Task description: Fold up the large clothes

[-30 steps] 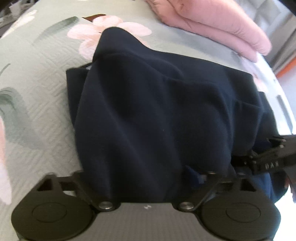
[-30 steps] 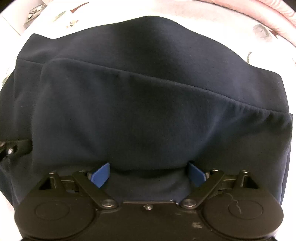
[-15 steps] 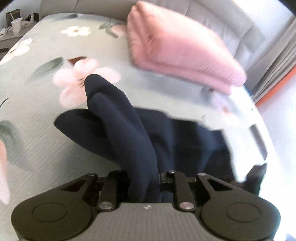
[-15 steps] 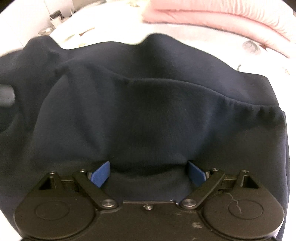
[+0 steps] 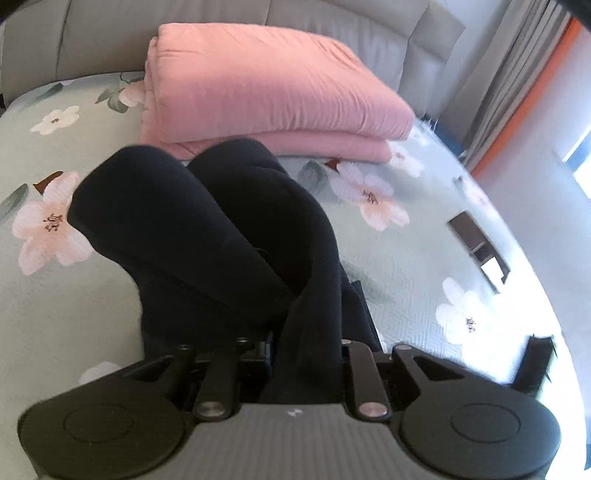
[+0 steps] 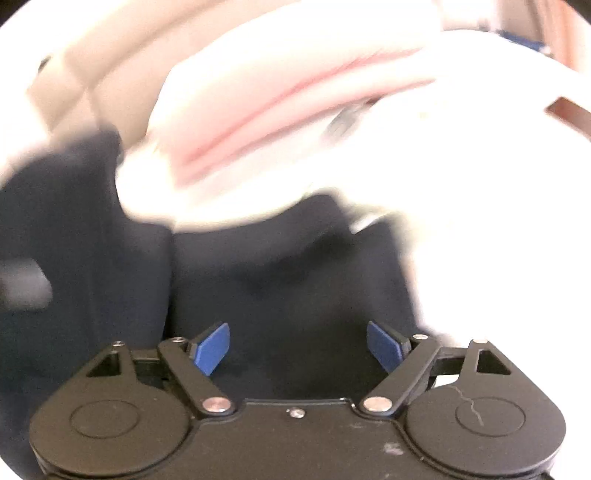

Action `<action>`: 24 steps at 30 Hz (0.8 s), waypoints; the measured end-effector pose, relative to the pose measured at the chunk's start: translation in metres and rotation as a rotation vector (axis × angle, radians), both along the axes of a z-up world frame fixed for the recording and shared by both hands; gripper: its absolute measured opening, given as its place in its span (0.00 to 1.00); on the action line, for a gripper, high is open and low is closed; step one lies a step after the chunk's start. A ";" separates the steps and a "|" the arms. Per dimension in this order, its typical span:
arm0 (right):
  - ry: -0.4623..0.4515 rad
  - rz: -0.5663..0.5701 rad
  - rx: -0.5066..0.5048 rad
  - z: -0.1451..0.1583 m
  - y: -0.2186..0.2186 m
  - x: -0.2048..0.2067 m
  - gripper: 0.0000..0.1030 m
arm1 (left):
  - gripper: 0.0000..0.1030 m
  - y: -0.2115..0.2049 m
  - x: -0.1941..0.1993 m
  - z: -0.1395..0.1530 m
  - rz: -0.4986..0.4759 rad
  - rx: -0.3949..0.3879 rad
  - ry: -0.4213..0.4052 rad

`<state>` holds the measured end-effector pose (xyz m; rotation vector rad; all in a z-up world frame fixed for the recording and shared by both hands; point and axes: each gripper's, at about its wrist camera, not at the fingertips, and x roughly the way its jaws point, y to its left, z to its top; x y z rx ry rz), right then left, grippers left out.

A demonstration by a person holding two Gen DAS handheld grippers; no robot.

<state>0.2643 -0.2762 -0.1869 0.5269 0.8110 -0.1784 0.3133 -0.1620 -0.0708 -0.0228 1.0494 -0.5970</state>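
Note:
A dark navy garment (image 5: 207,236) is bunched in thick folds and hangs from my left gripper (image 5: 306,350), which is shut on it and holds it lifted above the floral bed cover (image 5: 399,280). In the right wrist view the same navy garment (image 6: 280,295) lies under and ahead of my right gripper (image 6: 298,347). Its blue pads (image 6: 212,347) stand wide apart and hold nothing. That view is blurred and overexposed.
A folded pink quilt (image 5: 266,88) lies at the head of the bed, just behind the garment, in front of a grey padded headboard (image 5: 332,22). It also shows in the right wrist view (image 6: 280,107). A dark flat object (image 5: 476,240) lies at the bed's right edge.
My left gripper has closed on the garment and lifted it, so the quilt and headboard came into view. My right gripper stayed open and has swung, with the garment dropping lower in view.

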 end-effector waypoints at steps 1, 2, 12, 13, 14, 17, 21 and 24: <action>-0.009 -0.025 -0.009 0.007 -0.015 -0.009 0.96 | 0.36 -0.011 -0.003 -0.004 0.001 0.013 0.009; -0.010 -0.041 -0.015 0.011 -0.027 -0.015 0.96 | 0.43 -0.023 -0.006 -0.008 0.008 0.015 0.027; -0.016 -0.059 0.151 0.021 -0.102 -0.063 0.97 | 0.66 -0.081 -0.052 -0.048 -0.037 0.067 0.030; -0.031 -0.046 0.204 0.019 -0.105 -0.064 0.97 | 0.66 -0.083 -0.056 -0.049 -0.040 0.059 0.027; -0.046 -0.038 0.259 0.017 -0.109 -0.063 0.97 | 0.66 -0.086 -0.064 -0.051 -0.046 0.054 0.016; -0.083 -0.027 0.401 0.023 -0.119 -0.046 0.98 | 0.66 -0.087 -0.082 -0.064 -0.071 0.053 0.004; -0.106 0.047 0.482 0.033 -0.125 -0.031 0.99 | 0.66 -0.087 -0.099 -0.080 -0.118 0.053 -0.010; -0.078 0.136 0.462 0.038 -0.112 -0.012 0.99 | 0.67 -0.091 -0.102 -0.085 -0.141 0.073 -0.023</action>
